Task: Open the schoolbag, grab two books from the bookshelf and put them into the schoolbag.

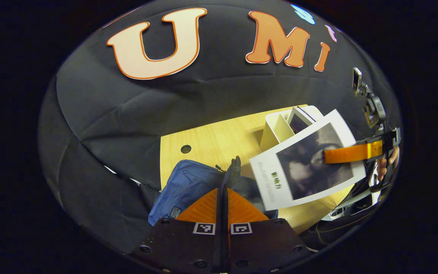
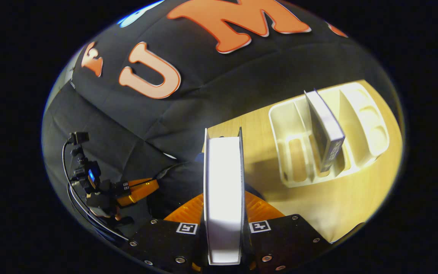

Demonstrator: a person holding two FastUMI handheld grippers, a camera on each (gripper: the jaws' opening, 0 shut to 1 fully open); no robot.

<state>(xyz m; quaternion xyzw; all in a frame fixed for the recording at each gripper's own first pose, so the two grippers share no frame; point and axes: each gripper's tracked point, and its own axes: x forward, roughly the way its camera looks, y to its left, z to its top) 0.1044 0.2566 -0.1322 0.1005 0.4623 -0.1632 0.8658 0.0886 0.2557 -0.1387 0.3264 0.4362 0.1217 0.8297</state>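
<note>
Black cloth walls close in a pale wooden table [image 1: 211,142], which carries everything. On its near left part lies the blue schoolbag [image 1: 188,186], slumped with its dark edge raised. The left gripper [image 1: 222,198] sits right over that raised edge with its fingers drawn together on a thin dark strip, probably the bag's zip flap or handle, though the close view makes that hard to settle. To the right of the bag, above the table, a white book [image 1: 310,160] with a dark photo on its cover is clamped in the right gripper [image 1: 350,152]; in the right gripper view this book [image 2: 223,198] stands edge-on between the two fingers, both pressing its covers. Farther right on the table stands the white bookshelf [image 2: 291,152], a slotted rack, with a second book [image 2: 327,133] leaning upright in one middle slot.
</note>
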